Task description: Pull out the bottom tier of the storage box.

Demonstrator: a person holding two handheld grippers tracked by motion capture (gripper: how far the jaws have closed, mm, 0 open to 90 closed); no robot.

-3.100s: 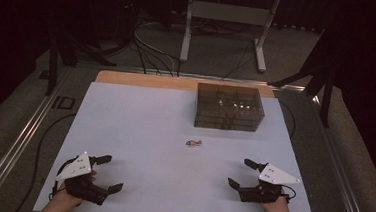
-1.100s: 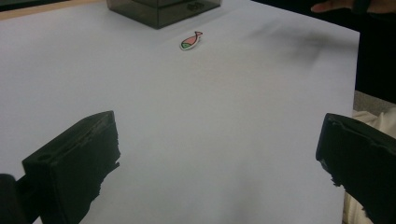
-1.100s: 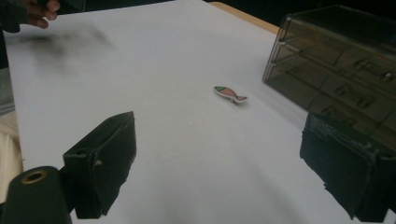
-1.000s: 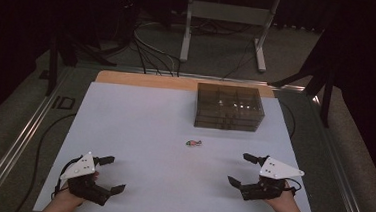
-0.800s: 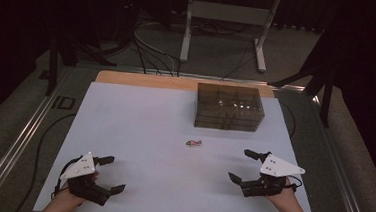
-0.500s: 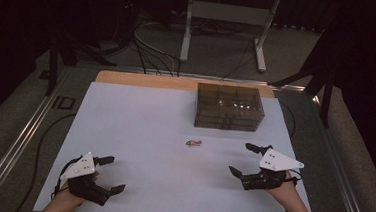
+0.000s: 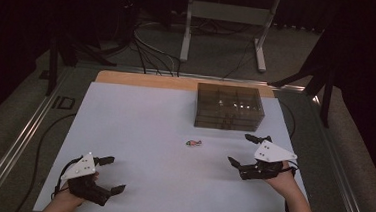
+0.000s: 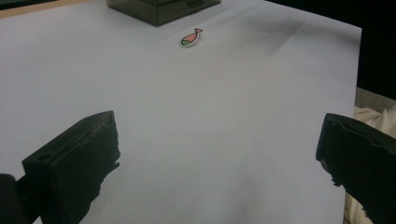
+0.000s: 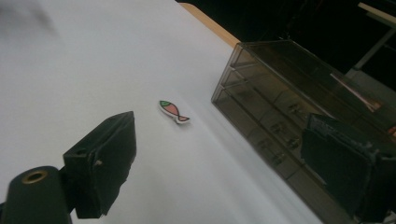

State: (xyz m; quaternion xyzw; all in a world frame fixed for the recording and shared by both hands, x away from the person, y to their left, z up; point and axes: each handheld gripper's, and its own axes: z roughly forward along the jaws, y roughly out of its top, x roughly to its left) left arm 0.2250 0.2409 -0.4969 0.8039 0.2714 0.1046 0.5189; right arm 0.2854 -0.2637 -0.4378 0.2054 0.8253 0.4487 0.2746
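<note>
Your right gripper has lifted off its near-right resting spot and moved up the table toward the fish, while your left gripper has stayed parked at the near-left corner of the white table. Both claws stand spread wide and empty. The fish, a small flat pink piece with a green head, lies alone on the bare table near its middle, just in front of the smoky drawer box and apart from it. In the right gripper view, the fish sits ahead of the jaws and closer to the left one, with the box behind the right jaw; in the left gripper view the fish lies well off, far up the table, with the box's corner beyond. The shift suggests you have begun a reach with the right hand, and the fish is its likely target. It is still well apart from the jaws, so nothing is gripped yet. Since the piece looks thin and lies flat, the pinch will probably call for a low, careful approach.
</note>
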